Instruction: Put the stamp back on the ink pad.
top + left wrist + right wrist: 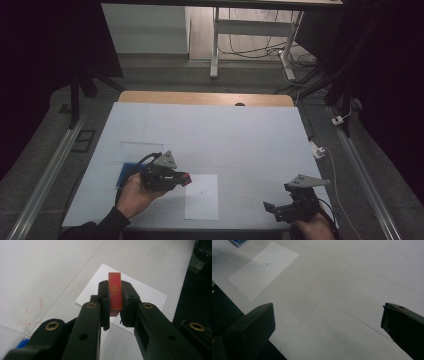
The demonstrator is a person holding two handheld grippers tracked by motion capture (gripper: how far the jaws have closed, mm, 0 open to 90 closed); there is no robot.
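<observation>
Red block pinched upright, paper just ahead.
Left gripper [115, 298] clamps the red block [115, 291] above the white sheet [201, 196]; right gripper [328, 322] gapes empty, farther off.

High view overhead, facing forward-down; gripper views close, low; all sharing the white sheet [202, 196].

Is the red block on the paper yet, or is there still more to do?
Not yet. Picking up looks done: the left tool is shut on the red block, held above the white paper. Setting it down on the paper probably comes next. The right tool waits open, holding nothing.
</observation>
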